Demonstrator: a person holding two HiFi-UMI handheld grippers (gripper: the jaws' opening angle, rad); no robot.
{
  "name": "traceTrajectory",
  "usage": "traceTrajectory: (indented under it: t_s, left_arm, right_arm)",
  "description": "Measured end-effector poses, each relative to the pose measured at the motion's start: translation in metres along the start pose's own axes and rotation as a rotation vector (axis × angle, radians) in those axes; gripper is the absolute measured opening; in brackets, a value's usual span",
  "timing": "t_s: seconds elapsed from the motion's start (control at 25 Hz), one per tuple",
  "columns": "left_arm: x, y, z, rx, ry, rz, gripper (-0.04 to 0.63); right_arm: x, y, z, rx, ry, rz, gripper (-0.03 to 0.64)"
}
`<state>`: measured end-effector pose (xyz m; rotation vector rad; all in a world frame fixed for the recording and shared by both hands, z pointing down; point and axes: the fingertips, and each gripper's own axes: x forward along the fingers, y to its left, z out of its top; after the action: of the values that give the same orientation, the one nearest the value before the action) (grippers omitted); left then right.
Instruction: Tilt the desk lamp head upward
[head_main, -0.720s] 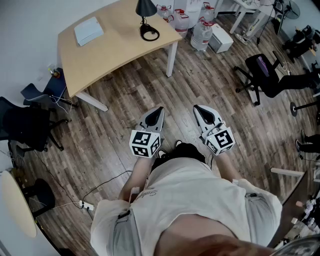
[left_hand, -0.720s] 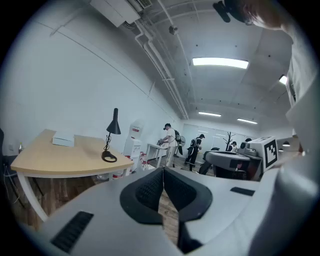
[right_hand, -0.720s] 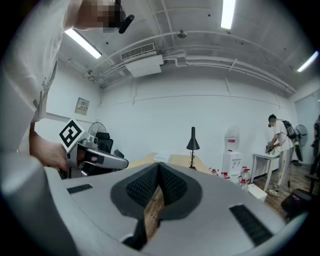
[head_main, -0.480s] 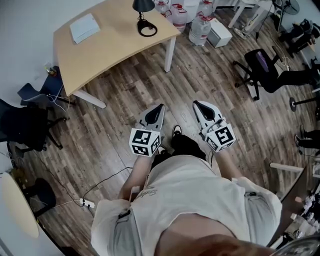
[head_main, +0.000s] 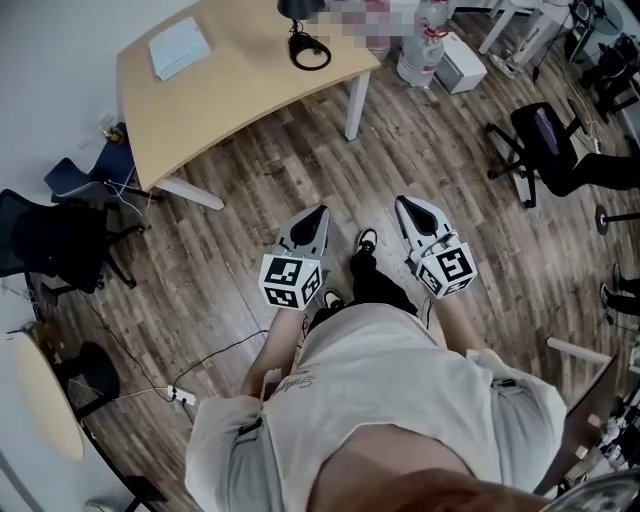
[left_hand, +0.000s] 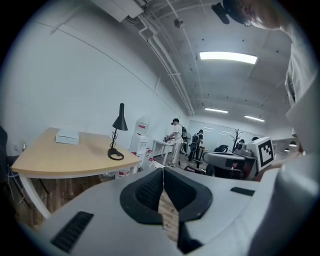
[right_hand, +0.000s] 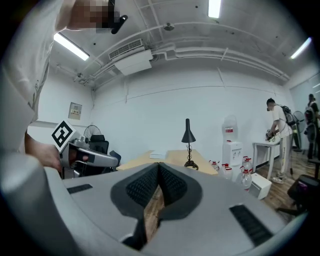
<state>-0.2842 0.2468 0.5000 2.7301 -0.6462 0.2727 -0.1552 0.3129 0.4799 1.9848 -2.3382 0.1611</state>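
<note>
The black desk lamp (head_main: 306, 42) stands on the far right corner of a curved wooden desk (head_main: 230, 105), its cone head cut by the frame's top edge. In the left gripper view the desk lamp (left_hand: 118, 131) has its shade pointing down; the desk lamp (right_hand: 188, 142) also shows far ahead in the right gripper view. My left gripper (head_main: 321, 213) and right gripper (head_main: 404, 203) are held at waist height over the wood floor, well short of the desk. Both are shut with nothing in them, as the left gripper (left_hand: 162, 170) and right gripper (right_hand: 159, 164) show in their own views.
A white box (head_main: 178, 47) lies on the desk's far left. Water bottles (head_main: 428, 45) and a white unit stand right of the desk. Black office chairs (head_main: 545, 150) are at right, another chair (head_main: 50, 245) at left. A power strip (head_main: 180, 397) and cable lie on the floor. People stand far back.
The person has stepped toward the desk, one shoe now forward between the grippers. The desk has shifted in the head view. Both grippers stay shut and held as before.
</note>
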Motion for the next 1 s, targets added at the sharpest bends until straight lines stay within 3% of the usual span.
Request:
traceTrajectory:
  t_s: [0.36, 0.64, 0.88, 1.0]
  left_arm:
    - [0.080, 0.042, 0.050, 0.072, 0.030, 0.057, 0.015]
    - [0.156, 0.072, 0.081, 0.105, 0.044, 0.123, 0.015]
    - [0.203, 0.080, 0.086, 0.134, 0.050, 0.182, 0.017]
    - [0.216, 0.082, 0.078, 0.107, 0.080, 0.182, 0.015]
  right_arm:
    - [0.087, -0.079, 0.004, 0.054, -0.015, 0.052, -0.005]
    - [0.145, -0.140, 0.010, 0.026, -0.016, 0.156, -0.005]
    - [0.173, -0.172, -0.010, -0.006, 0.040, 0.223, -0.005]
    - [0.184, -0.174, -0.013, -0.033, 0.056, 0.262, -0.005]
